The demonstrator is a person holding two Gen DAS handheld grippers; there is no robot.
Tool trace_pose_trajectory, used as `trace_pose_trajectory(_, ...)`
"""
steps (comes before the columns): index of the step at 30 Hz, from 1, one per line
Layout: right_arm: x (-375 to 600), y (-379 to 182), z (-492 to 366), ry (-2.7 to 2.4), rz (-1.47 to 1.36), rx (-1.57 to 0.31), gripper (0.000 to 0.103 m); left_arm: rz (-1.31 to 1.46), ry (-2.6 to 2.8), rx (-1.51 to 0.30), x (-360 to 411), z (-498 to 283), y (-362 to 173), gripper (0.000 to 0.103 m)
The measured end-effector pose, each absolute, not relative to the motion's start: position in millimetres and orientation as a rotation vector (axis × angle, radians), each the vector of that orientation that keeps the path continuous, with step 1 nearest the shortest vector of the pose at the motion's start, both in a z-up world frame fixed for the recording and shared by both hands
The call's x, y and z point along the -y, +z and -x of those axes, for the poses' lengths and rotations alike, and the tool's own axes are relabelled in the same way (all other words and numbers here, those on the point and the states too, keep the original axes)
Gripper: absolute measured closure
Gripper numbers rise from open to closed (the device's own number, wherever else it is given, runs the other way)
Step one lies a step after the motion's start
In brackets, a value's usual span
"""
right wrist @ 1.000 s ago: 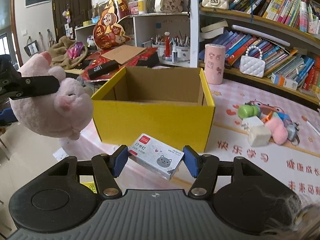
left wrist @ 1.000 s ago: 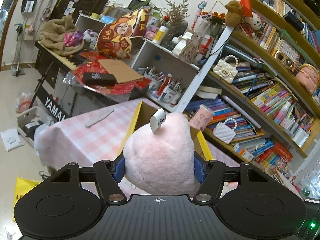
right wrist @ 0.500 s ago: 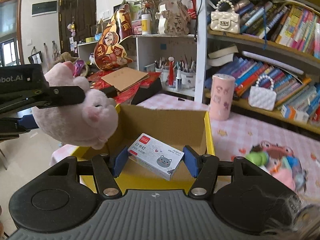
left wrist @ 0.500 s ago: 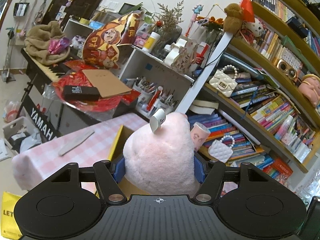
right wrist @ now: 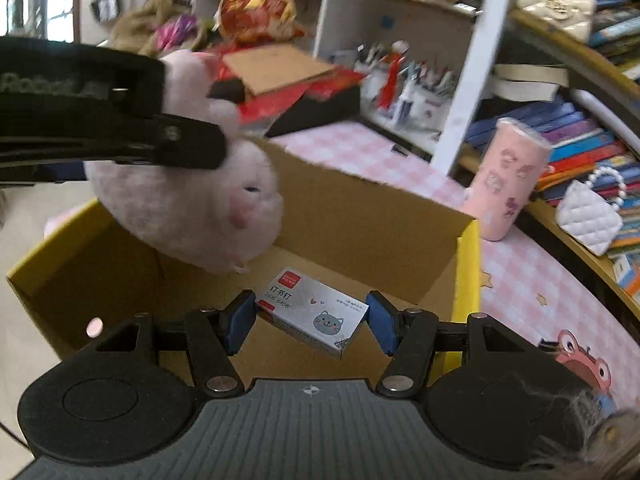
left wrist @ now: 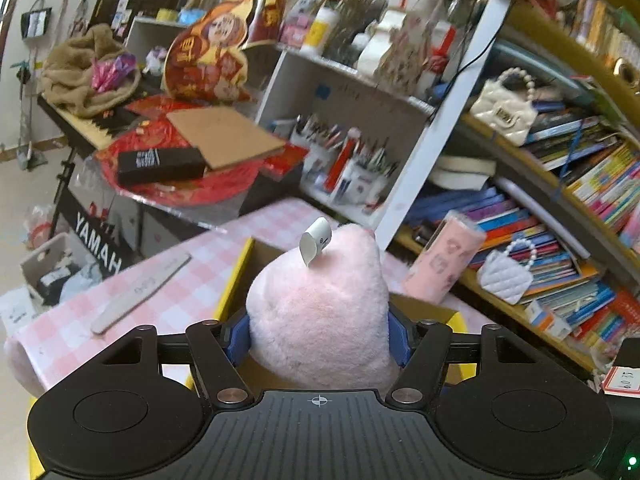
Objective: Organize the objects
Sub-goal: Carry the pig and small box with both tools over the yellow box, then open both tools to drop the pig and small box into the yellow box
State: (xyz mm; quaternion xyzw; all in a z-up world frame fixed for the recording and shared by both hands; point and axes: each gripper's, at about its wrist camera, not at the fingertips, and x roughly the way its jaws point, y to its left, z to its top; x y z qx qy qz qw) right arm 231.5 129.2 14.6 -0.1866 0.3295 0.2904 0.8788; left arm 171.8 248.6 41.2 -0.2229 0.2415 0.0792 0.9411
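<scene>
My left gripper (left wrist: 318,338) is shut on a pink plush pig (left wrist: 320,316) with a white tag, held over the open yellow cardboard box (left wrist: 236,280). In the right wrist view the pig (right wrist: 192,200) hangs above the box's left half, clamped by the left gripper's black fingers (right wrist: 172,144). My right gripper (right wrist: 310,322) is shut on a small white staple box with a cat picture (right wrist: 310,318), held over the yellow box's (right wrist: 468,264) open inside.
The box stands on a pink checked tablecloth (left wrist: 168,280) with a nail file (left wrist: 140,292). A pink cylinder (right wrist: 508,188) stands behind the box's right corner. Bookshelves (left wrist: 560,184) and a cluttered keyboard (left wrist: 92,120) lie behind. A frog print (right wrist: 584,364) shows on the cloth at right.
Both grippers have moved forward and over the yellow box with their loads; the pig and the staple box now hang above its inside instead of in front of it.
</scene>
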Motion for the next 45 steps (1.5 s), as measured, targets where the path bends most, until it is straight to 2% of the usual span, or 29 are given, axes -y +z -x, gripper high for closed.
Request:
trace_pose_trajectory(7,-142,8,-246,0.691,0.495,-0.748,0.045,0.419,0.168,-0.582,-245,-197,24,0.036)
trace_pose_trajectory(17,-146,4,-251,0.7,0.52,-0.795,0.044,0.364,0.166,-0.627,-240,-208,20,0.025)
trace_pose_trajectory(18,-146,5,-250,0.701,0.519,-0.794,0.043,0.37,0.163,-0.625,-241,-208,20,0.024)
trace_pose_trajectory(21,-145,7,-246,0.689,0.513,-0.773,0.03,0.401,0.142,-0.576,-244,-201,27,0.017)
trace_pose_trajectory(23,-142,10,-242,0.679,0.502,-0.748,0.024,0.407,0.133,-0.527,-245,-194,38,0.012)
trace_pose_trajectory(32,-107,46,-203,0.613,0.377,-0.644,0.025,0.436,0.168,-0.379,-257,-133,78,0.009)
trace_pose_trajectory(38,-89,66,-167,0.581,0.301,-0.588,0.025,0.408,0.156,-0.356,-250,-81,87,0.004)
trace_pose_trajectory(45,-64,73,-102,0.503,0.229,-0.552,0.024,0.292,0.183,-0.383,-236,-21,82,0.004)
